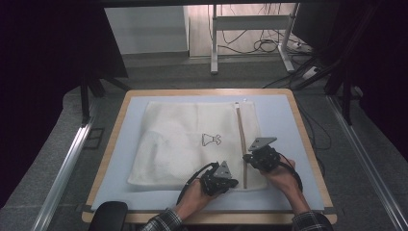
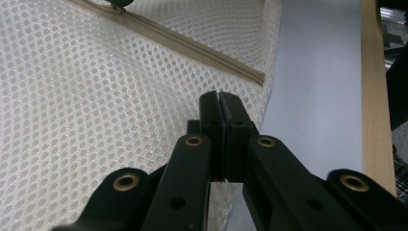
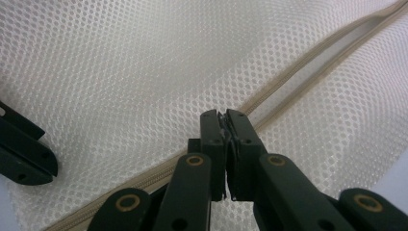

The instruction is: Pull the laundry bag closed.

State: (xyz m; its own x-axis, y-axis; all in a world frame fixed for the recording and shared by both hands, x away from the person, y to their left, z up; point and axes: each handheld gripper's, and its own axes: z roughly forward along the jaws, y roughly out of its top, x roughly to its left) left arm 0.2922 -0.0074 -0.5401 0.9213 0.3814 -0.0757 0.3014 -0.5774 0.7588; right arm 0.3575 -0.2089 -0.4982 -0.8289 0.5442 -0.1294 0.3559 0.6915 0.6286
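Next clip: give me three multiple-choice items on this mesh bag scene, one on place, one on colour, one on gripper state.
1. Where on the mesh laundry bag does the zipper run?
A. near its right edge
B. along its far edge
C. near its left edge

2. What colour is the zipper tape?
A. black
B. beige
C. blue

3. How do the jaws of the left gripper stand?
A. wide open
B. shut
C. clamped on a bottle

Key: 1 A, the high view shows the strip at the bag's right; 2 B, tan band across white mesh; 3 B, the jaws meet with no gap.
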